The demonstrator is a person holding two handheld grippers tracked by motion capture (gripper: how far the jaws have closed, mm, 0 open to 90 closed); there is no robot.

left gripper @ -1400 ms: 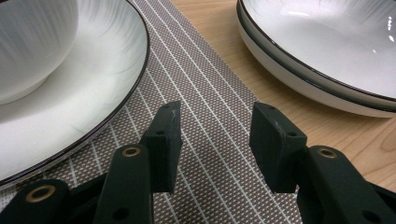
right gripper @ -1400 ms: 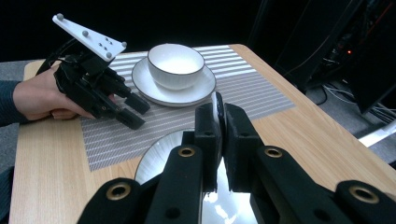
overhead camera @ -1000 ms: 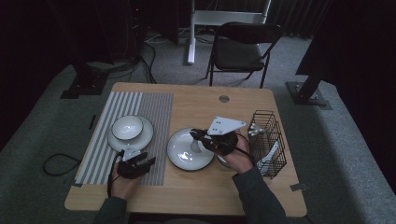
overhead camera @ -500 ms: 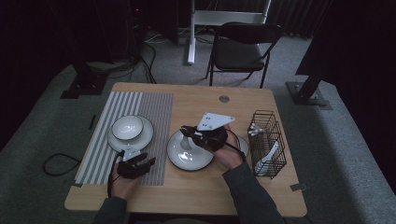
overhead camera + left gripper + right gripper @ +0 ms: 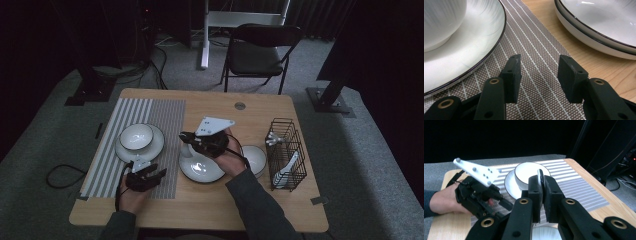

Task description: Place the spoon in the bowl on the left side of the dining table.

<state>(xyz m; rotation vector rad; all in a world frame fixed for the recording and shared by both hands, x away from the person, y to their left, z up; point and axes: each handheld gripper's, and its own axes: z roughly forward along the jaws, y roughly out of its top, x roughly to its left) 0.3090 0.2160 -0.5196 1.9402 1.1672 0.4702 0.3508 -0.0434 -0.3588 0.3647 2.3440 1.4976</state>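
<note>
your right gripper is clamped on a thin spoon, so carry it level toward the bowl; left gripper sits open.

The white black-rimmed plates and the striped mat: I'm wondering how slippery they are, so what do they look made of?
White black-rimmed plates: probably glazed ceramic, glossy with bright reflections. Striped mat: seemingly woven vinyl or fabric, matte, its fine mesh texture visible.
</note>
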